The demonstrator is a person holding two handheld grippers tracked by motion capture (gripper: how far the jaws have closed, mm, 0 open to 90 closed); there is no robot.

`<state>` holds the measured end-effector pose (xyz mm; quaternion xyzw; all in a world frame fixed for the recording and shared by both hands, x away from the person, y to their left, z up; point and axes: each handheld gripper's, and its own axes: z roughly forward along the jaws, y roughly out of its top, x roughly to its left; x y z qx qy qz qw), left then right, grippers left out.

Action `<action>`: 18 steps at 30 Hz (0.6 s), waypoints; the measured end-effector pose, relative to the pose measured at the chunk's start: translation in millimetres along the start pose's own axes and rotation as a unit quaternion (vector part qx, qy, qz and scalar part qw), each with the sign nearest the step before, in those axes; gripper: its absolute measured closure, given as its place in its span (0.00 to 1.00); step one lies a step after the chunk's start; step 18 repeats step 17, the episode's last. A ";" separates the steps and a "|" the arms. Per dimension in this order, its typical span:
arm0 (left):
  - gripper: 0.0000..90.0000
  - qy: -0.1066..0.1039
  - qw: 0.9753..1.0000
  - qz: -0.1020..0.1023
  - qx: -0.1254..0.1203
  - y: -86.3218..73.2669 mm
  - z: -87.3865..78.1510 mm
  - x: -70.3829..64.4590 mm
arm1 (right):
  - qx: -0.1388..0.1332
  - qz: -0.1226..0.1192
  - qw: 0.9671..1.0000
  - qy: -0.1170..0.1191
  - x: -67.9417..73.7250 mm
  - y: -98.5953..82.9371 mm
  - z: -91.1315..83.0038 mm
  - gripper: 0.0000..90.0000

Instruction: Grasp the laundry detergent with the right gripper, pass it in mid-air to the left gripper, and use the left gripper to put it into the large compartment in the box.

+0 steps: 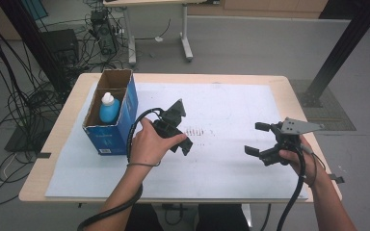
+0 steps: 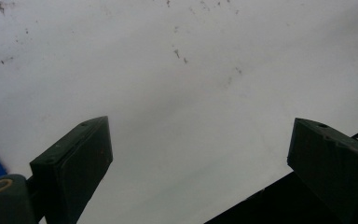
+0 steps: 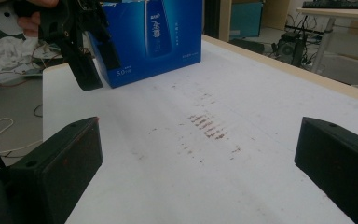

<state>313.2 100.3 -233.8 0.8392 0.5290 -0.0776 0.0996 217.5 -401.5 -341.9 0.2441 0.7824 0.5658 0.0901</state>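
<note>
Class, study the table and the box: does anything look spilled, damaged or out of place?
Brownish smudges mark the white sheet mid-table, like stains or scuffs. Otherwise nothing stands out: the blue bottle stands upright inside the open blue box.

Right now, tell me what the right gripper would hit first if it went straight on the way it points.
Probably the left gripper, which hangs over the white sheet just left of the right gripper's line. The blue box stands behind it. Depth is hard to judge, so it might slip past and meet the box.
</note>
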 end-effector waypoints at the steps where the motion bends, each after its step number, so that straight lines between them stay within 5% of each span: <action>1: 0.08 0.000 1.000 -0.001 0.000 -0.5 0.8 0.4 | 0.000 0.000 1.000 -0.002 0.4 0.1 -0.6 0.01; 18: 0.08 -0.003 1.000 -0.003 0.001 -3.5 2.0 1.2 | -0.005 -0.002 1.000 -0.005 6.9 -0.5 -3.4 0.01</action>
